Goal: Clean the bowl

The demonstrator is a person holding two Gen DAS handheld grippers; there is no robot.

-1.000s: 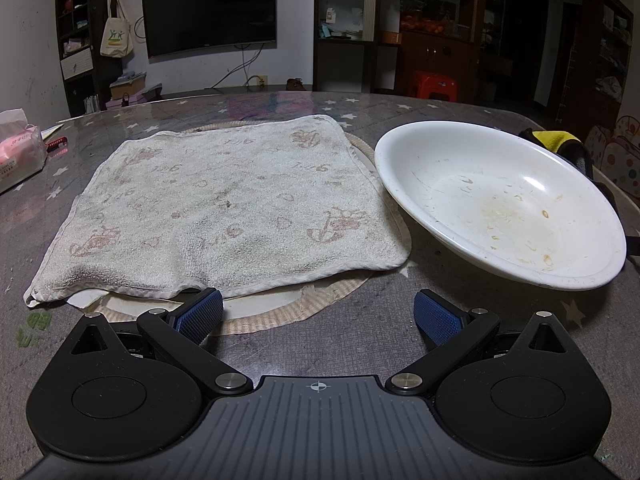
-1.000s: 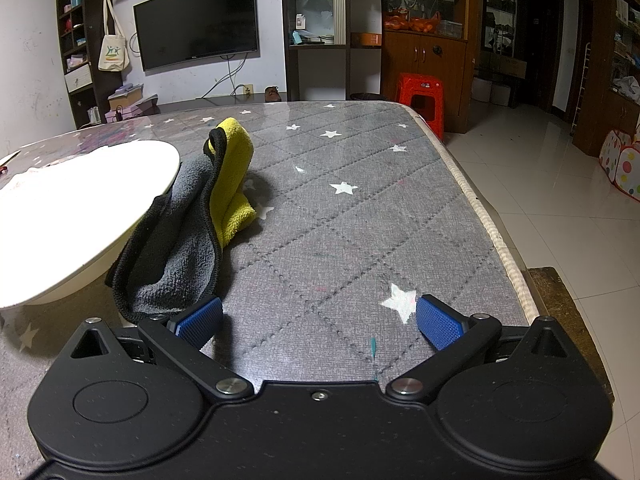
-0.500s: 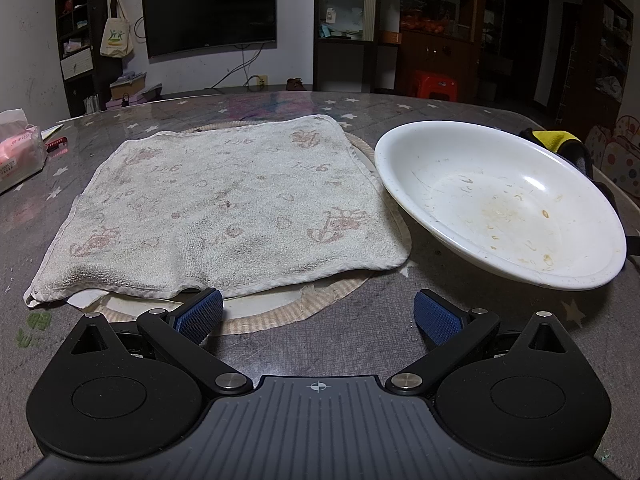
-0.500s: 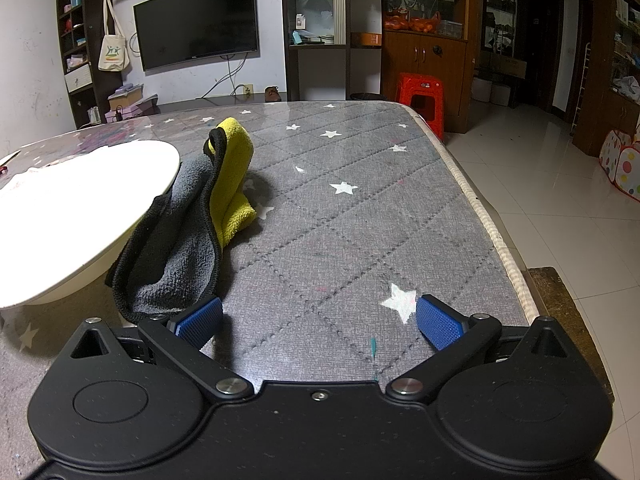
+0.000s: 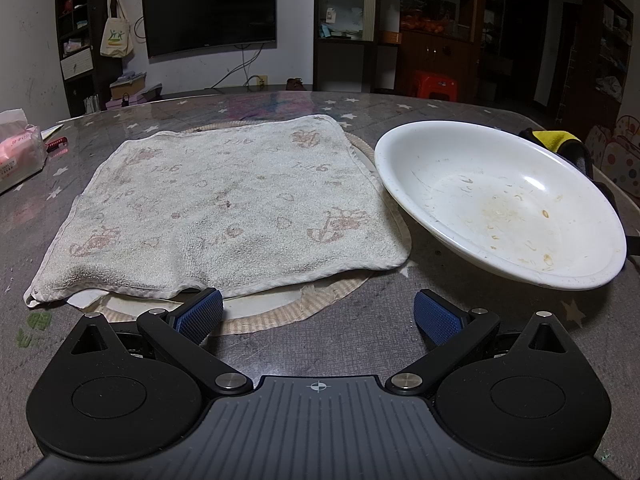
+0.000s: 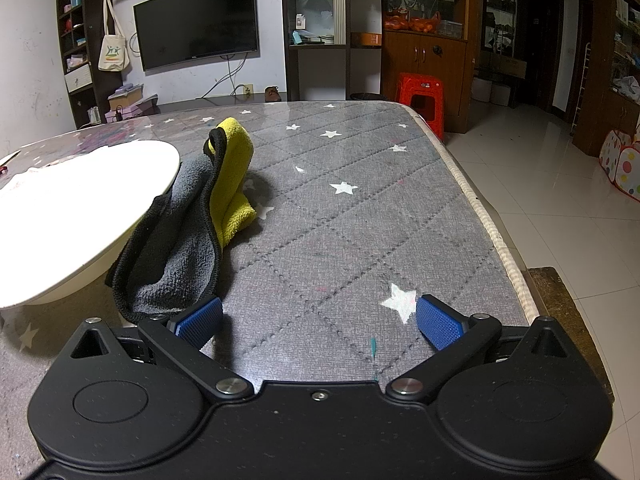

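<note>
A shallow white bowl point(image 5: 496, 204) with dried brown food marks sits on the table, ahead and right of my left gripper point(image 5: 318, 314), which is open and empty. The bowl also shows at the left of the right wrist view point(image 6: 72, 216). A grey and yellow cleaning cloth point(image 6: 192, 220) lies crumpled against the bowl's right side; its yellow edge peeks behind the bowl in the left wrist view point(image 5: 556, 138). My right gripper point(image 6: 318, 320) is open and empty, low over the table, with its left fingertip just next to the cloth's near end.
A stained white towel point(image 5: 224, 204) lies flat on a round mat point(image 5: 320, 304) left of the bowl. A pink tissue pack point(image 5: 18, 152) sits far left. The table's right edge point(image 6: 496, 236) drops to a tiled floor; a red stool point(image 6: 422, 98) stands beyond.
</note>
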